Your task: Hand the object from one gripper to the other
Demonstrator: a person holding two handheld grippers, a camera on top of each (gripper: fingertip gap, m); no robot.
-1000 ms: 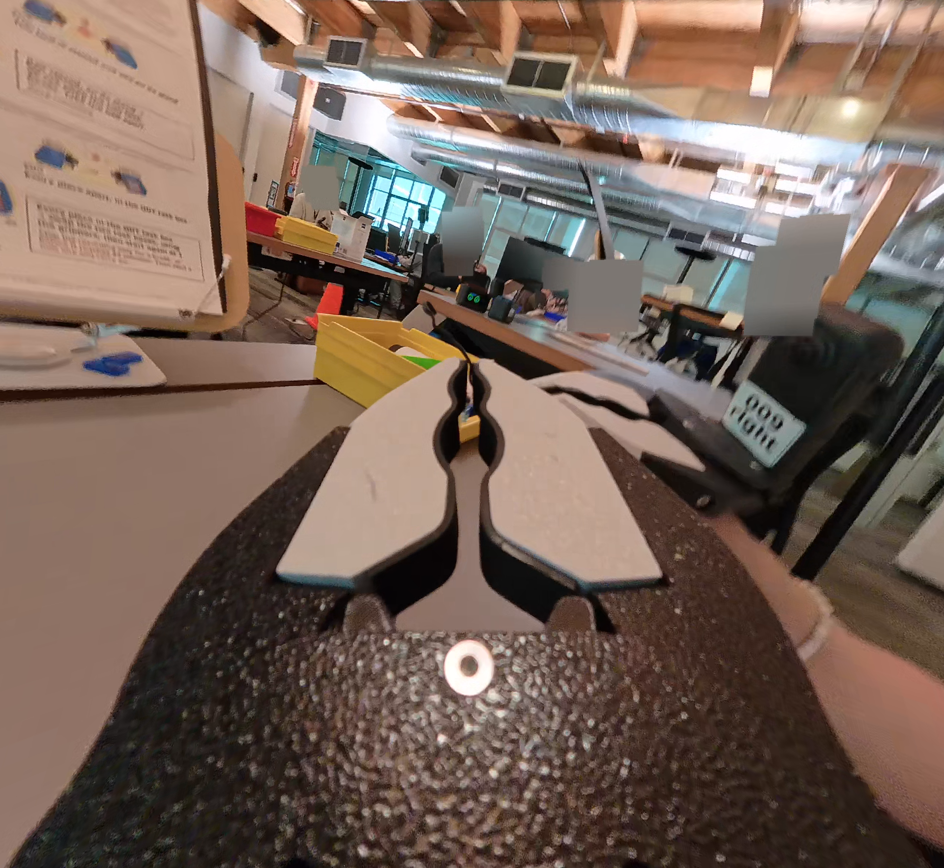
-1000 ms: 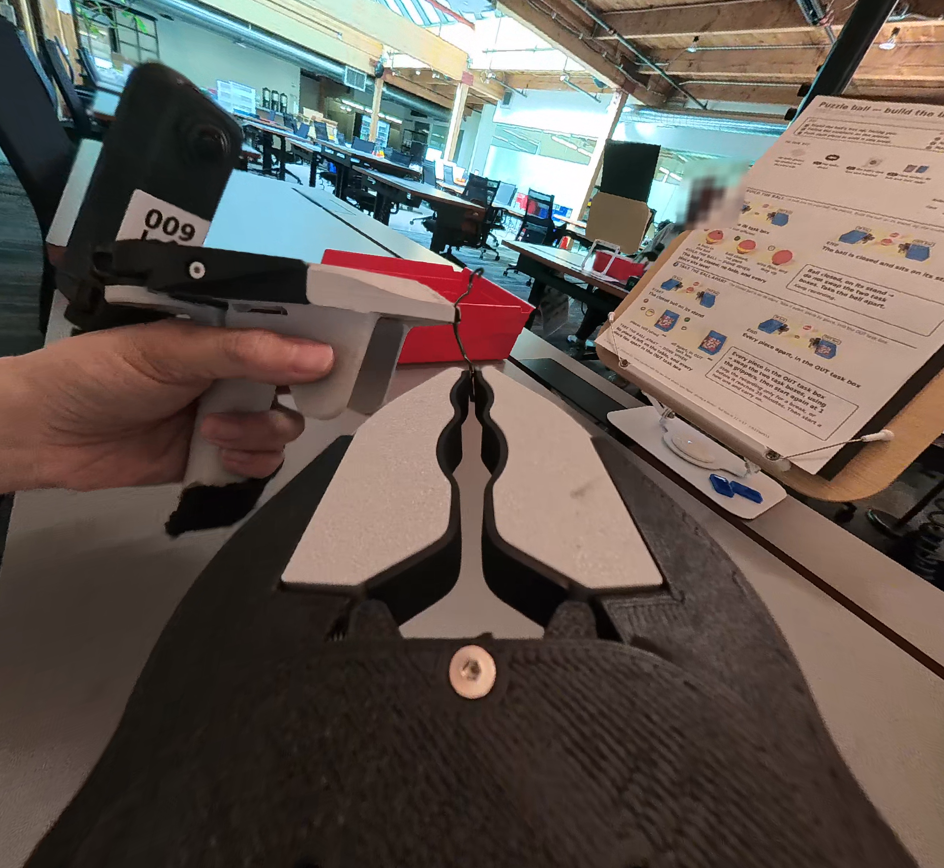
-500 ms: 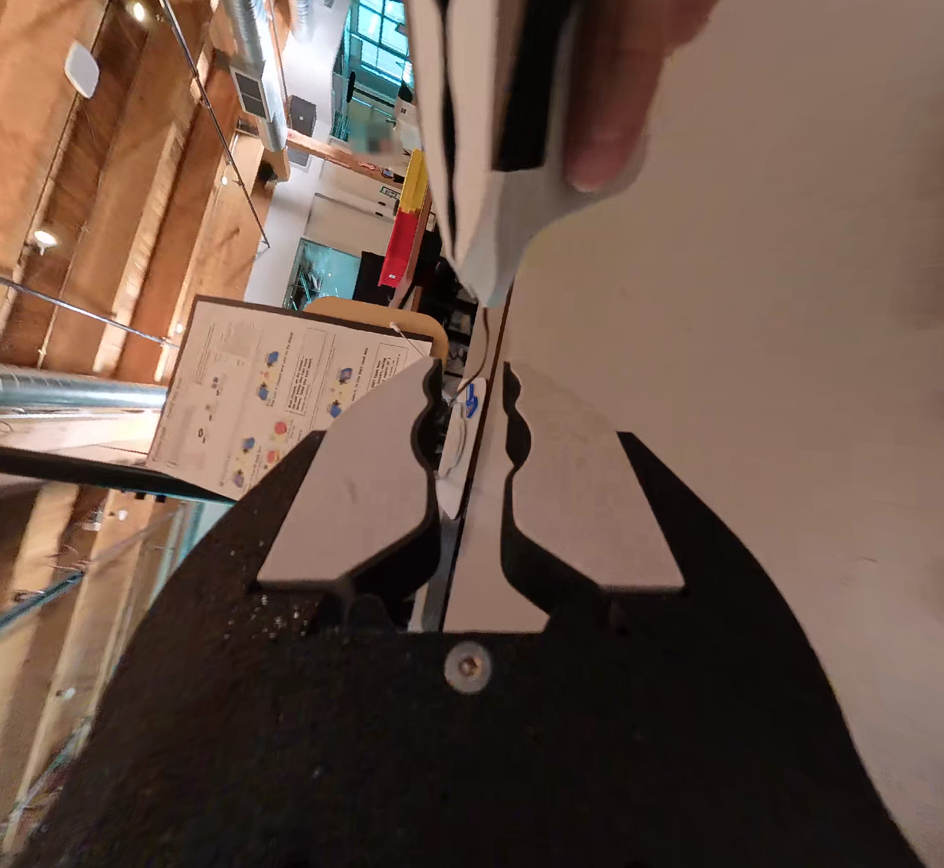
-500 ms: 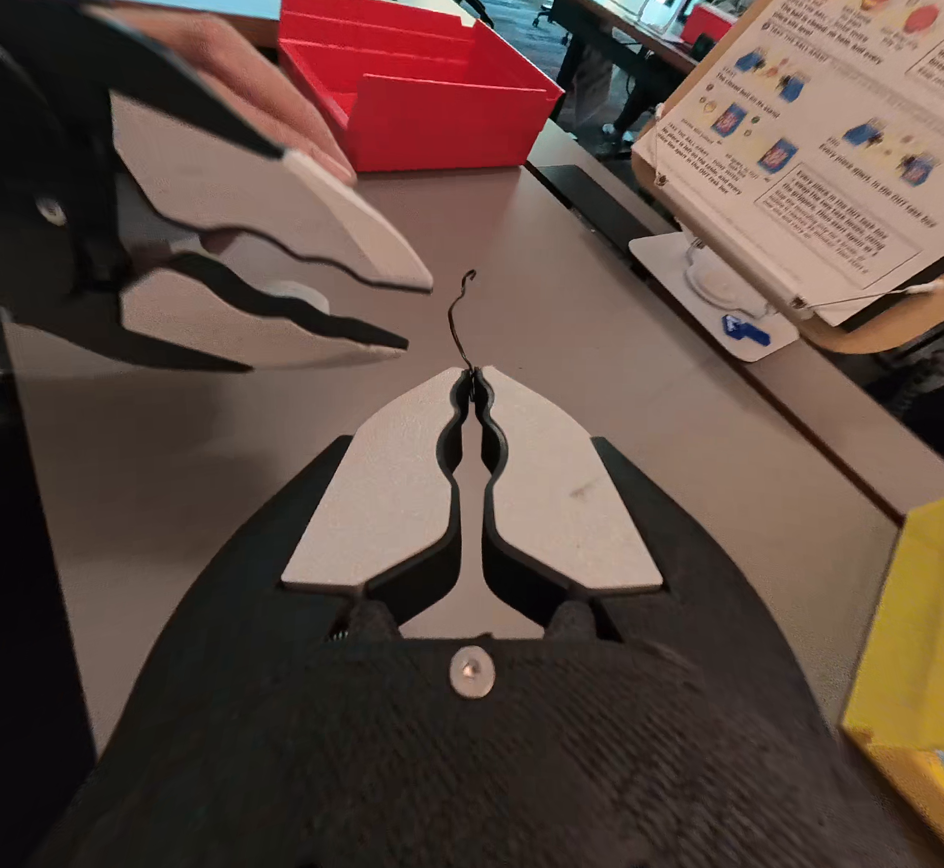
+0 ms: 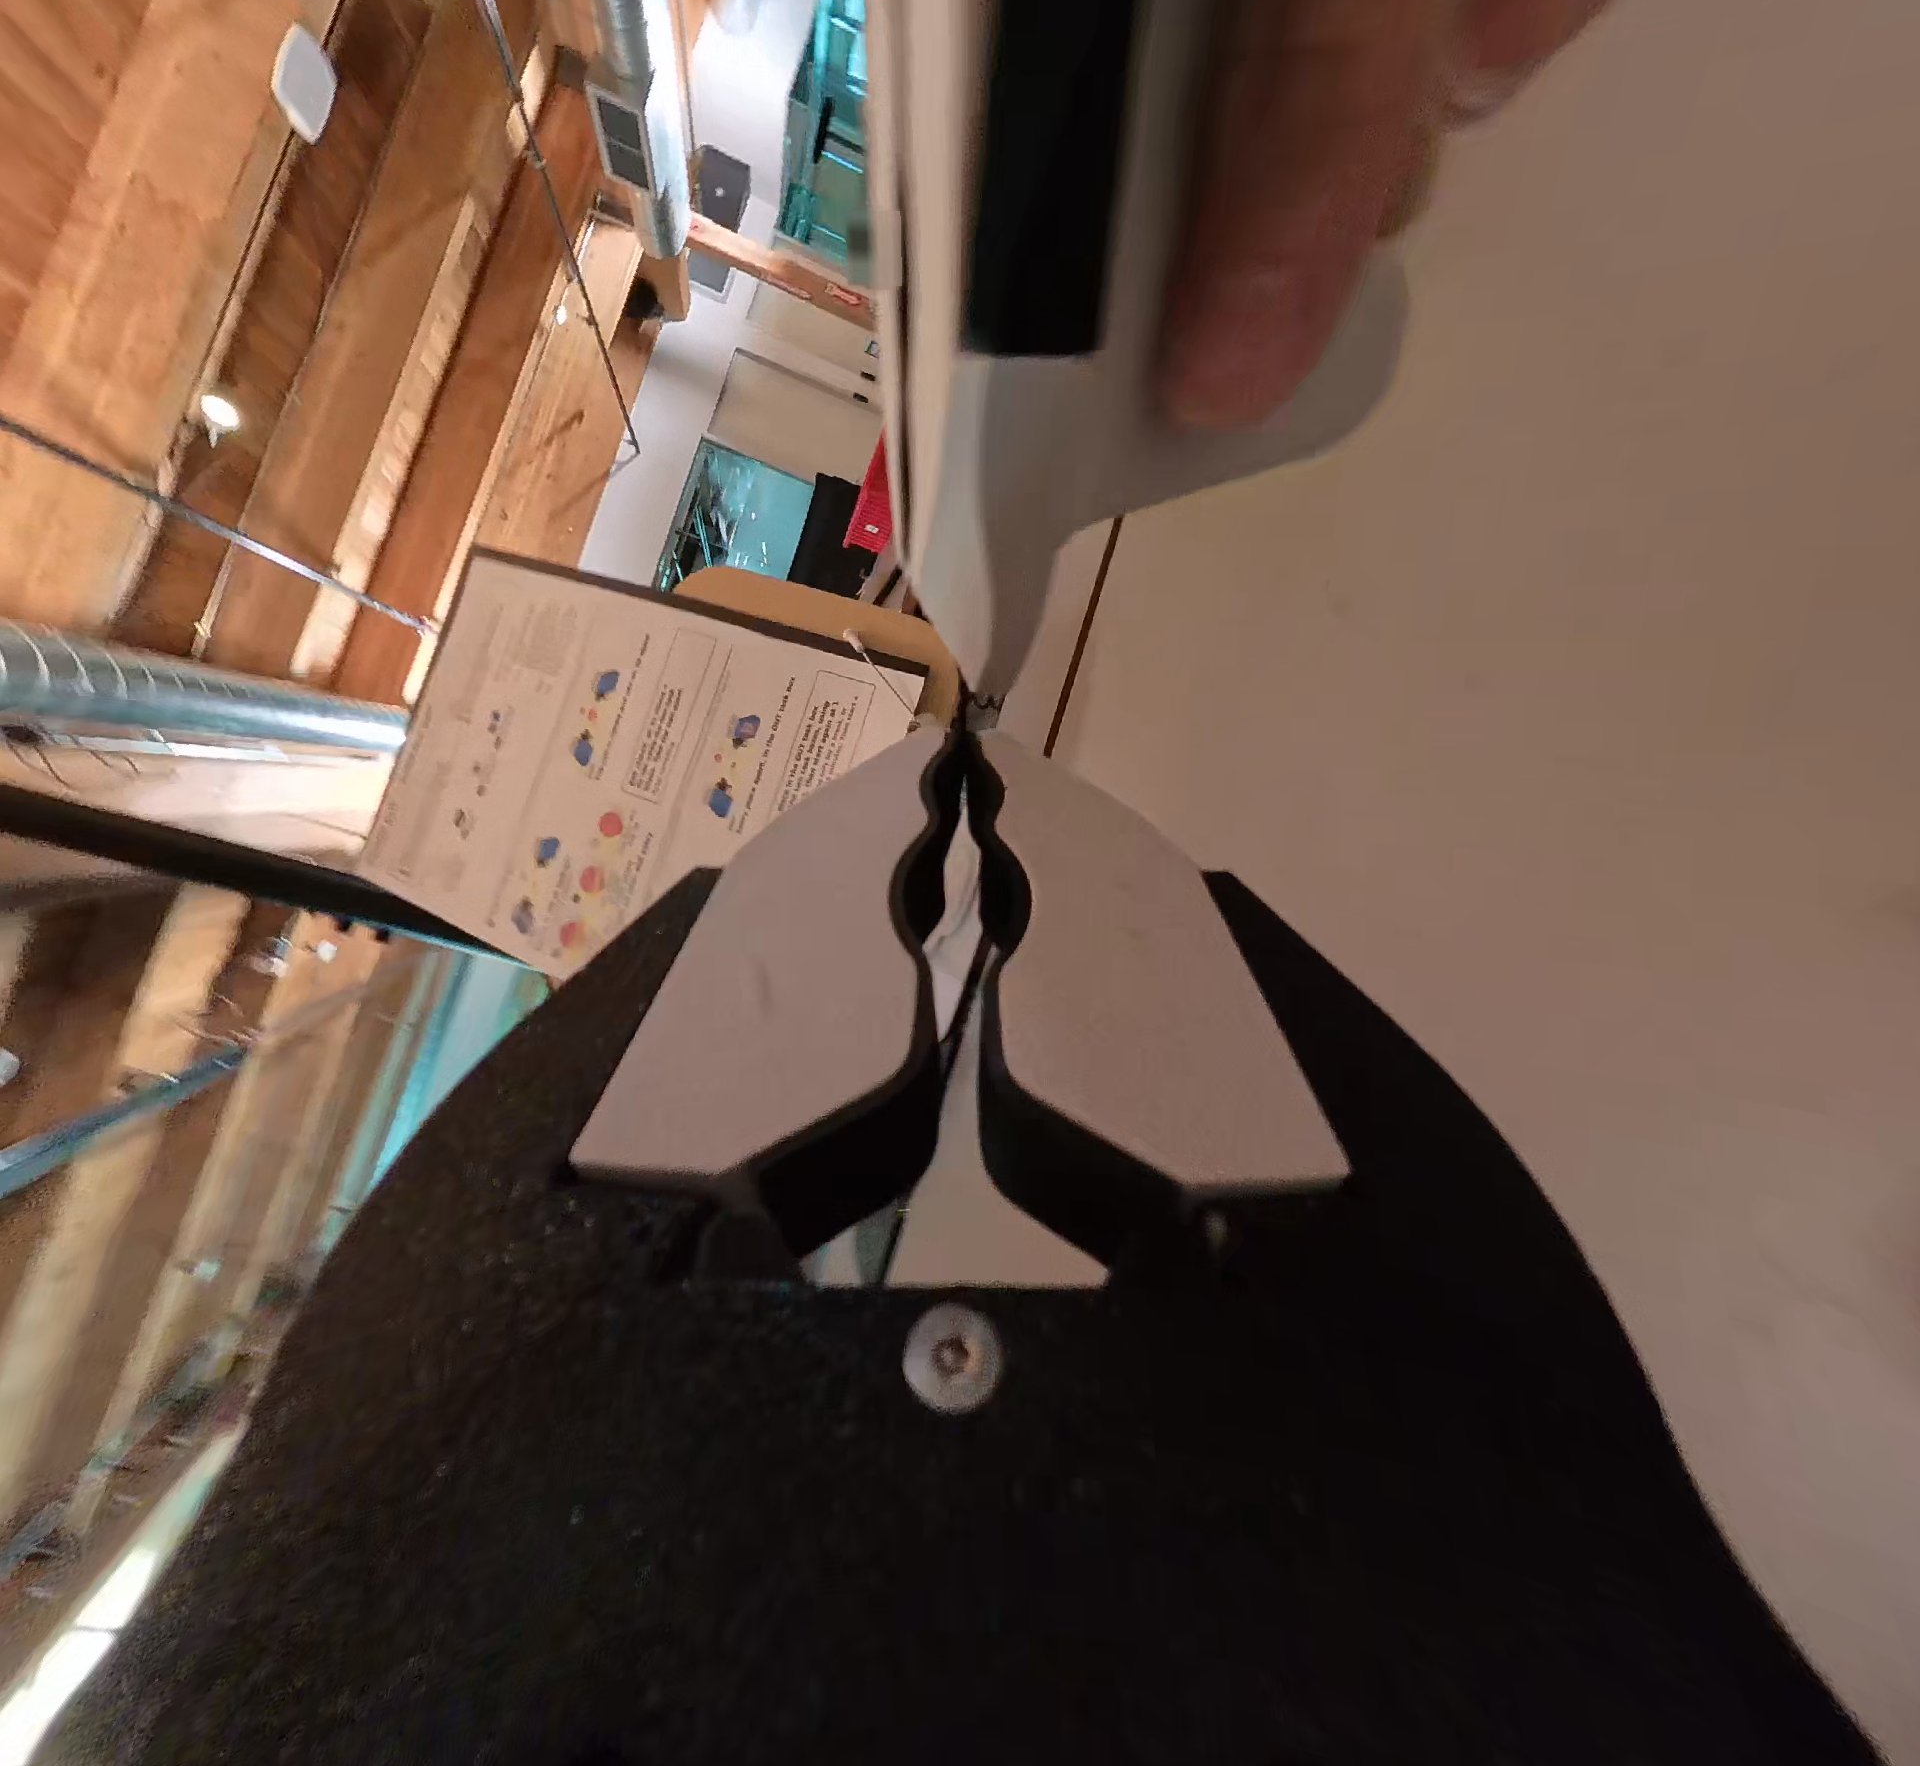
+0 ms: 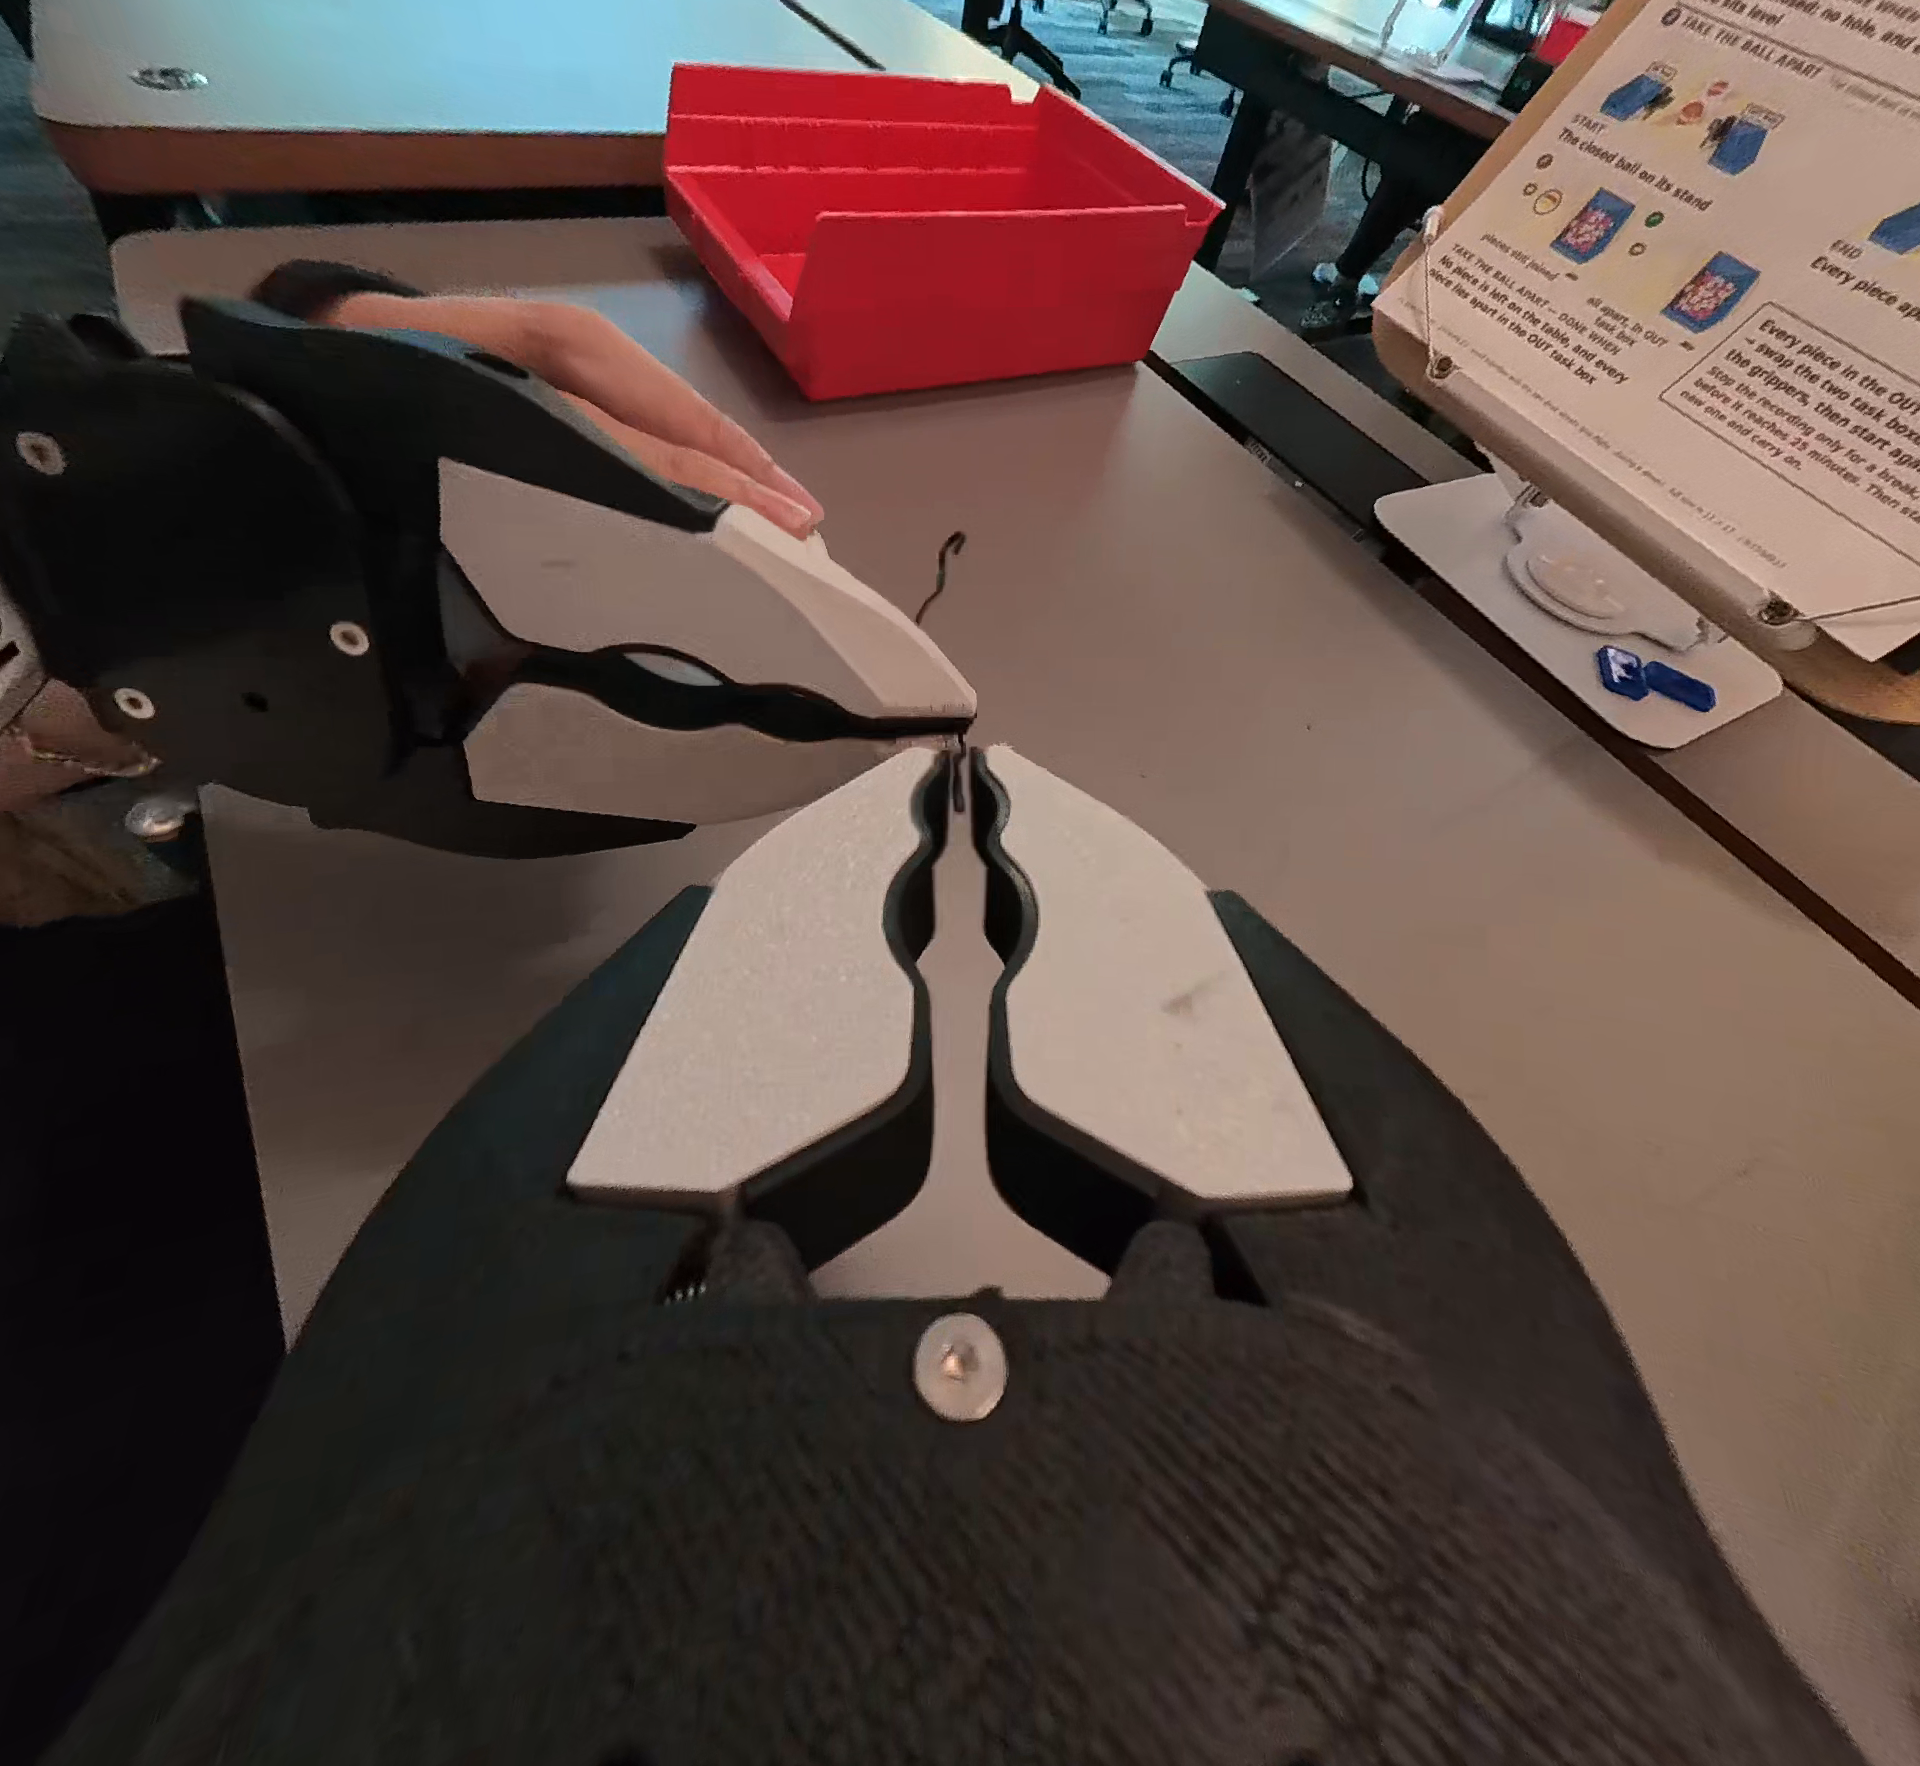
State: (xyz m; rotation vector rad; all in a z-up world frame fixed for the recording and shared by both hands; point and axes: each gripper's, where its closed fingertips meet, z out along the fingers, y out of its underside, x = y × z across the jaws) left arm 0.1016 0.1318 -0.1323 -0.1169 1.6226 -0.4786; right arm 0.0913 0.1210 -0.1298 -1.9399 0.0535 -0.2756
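The right hand-held gripper (image 6: 958, 752) has its jaws nearly together, pinching the lower end of a thin black wire (image 6: 943, 573) at its tips. The left hand-held gripper (image 6: 961, 717) comes in from the side, jaws closed on the same wire just above. Both hover over the grey desk (image 6: 1195, 677), near a red bin (image 6: 925, 220) at its far edge.

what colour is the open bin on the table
Red plastic bin, clearest in the right wrist view.

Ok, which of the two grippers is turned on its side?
The left gripper: its fingers stack one above the other; the right gripper's lie side by side.
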